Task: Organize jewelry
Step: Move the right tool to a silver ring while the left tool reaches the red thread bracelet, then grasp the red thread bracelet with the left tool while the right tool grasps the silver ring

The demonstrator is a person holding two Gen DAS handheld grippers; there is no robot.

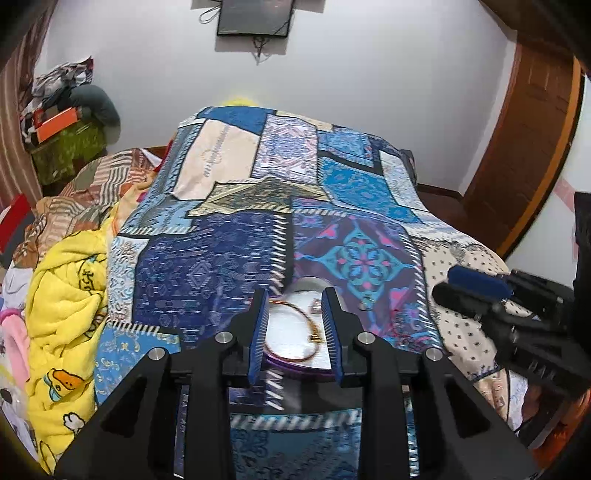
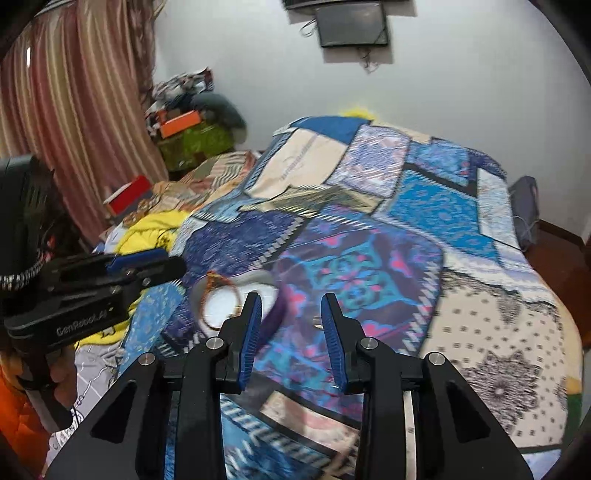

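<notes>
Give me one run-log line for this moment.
left gripper: open, empty, above box | right gripper: open, empty | bangle: in purple box | bedspread: box rests on it

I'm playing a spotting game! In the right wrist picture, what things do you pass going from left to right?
Left gripper → orange box → bangle in the white box → wall screen → dark bag at the far right edge of the patchwork bedspread.
</notes>
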